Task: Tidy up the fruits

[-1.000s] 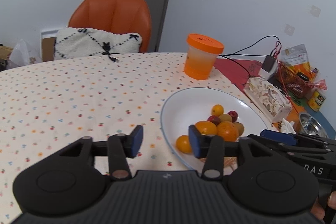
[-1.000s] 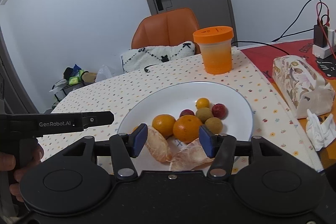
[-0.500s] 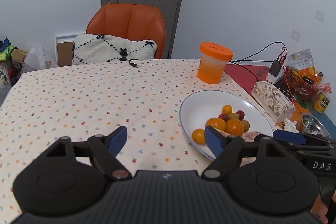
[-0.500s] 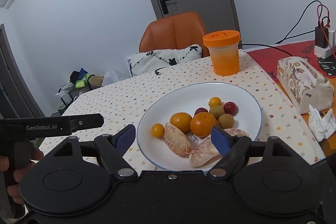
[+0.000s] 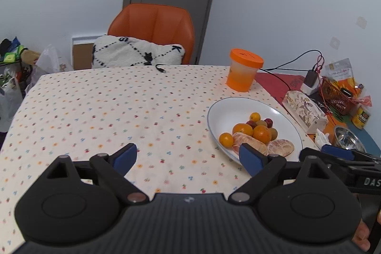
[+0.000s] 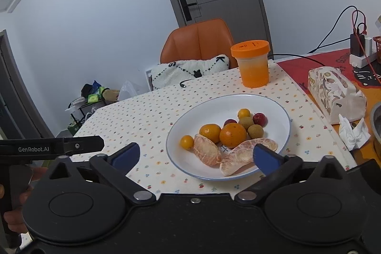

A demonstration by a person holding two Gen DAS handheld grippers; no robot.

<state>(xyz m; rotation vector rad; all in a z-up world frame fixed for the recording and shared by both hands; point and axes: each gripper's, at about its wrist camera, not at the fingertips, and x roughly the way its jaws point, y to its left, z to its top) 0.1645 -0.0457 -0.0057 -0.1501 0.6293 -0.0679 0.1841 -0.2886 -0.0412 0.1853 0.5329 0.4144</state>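
Observation:
A white plate (image 6: 262, 104) (image 5: 228, 108) on the dotted tablecloth holds the fruit: two oranges (image 6: 233, 135) (image 5: 262, 133), two small kumquats (image 6: 186, 142) (image 5: 226, 139), several small red and brown fruits (image 6: 256, 131), and two peeled citrus segments (image 6: 207, 151) (image 5: 281, 147). My right gripper (image 6: 195, 157) is open, held back above the plate's near rim with nothing between its fingers. My left gripper (image 5: 188, 157) is open over the bare tablecloth, left of the plate, holding nothing.
An orange-lidded jar (image 6: 253, 66) (image 5: 244, 70) stands behind the plate. A floral tissue pack (image 6: 335, 92), a crumpled tissue (image 6: 352, 132) and a steel bowl (image 5: 348, 139) lie to the right. Cables and a charger (image 6: 357, 44) sit at the far right. An orange chair (image 5: 152, 27) with a cushion stands beyond the table.
Both grippers have opened wider and pulled back and up from the plate. The fruit on the plate lies as before.

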